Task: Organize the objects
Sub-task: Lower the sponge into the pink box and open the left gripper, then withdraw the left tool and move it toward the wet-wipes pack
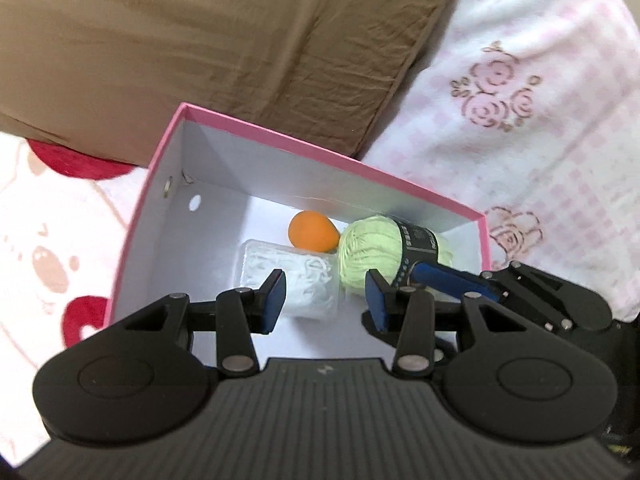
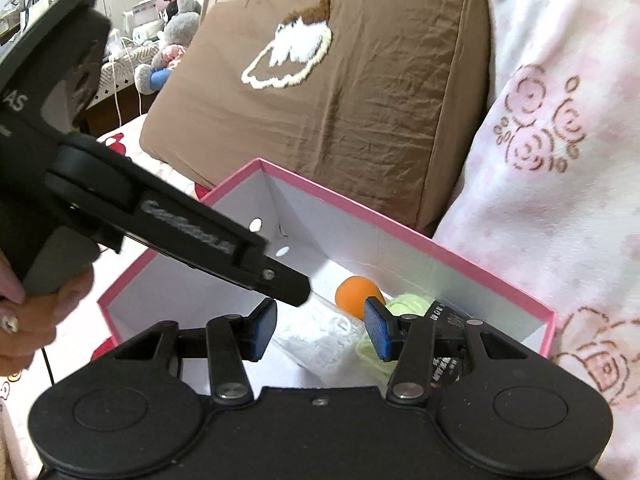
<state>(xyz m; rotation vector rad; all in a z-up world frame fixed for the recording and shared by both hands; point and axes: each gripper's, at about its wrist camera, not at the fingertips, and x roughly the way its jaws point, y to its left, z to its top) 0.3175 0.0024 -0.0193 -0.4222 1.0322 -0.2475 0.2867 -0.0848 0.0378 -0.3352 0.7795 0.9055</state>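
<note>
An open box with a pink rim (image 1: 320, 152) (image 2: 360, 208) and white inside sits on the bed. On its floor lie an orange ball (image 1: 312, 236) (image 2: 354, 290), a pale green yarn skein (image 1: 372, 252) (image 2: 408, 304) with a black label, and a clear packet of white material (image 1: 304, 280) (image 2: 320, 344). My left gripper (image 1: 326, 300) (image 2: 298, 290) hangs open above the packet, with its pads clear of it. My right gripper (image 2: 320, 332) (image 1: 424, 274) is open too, over the packet and yarn, its tip close to the skein's label.
A brown pillow (image 1: 240, 48) (image 2: 340, 100) with a white embroidered shape leans behind the box. A pink floral blanket (image 1: 540, 120) (image 2: 560, 160) lies on the right. A printed sheet (image 1: 48, 240) lies on the left. A hand (image 2: 24, 312) holds the left gripper. A plush toy (image 2: 176, 32) sits far back.
</note>
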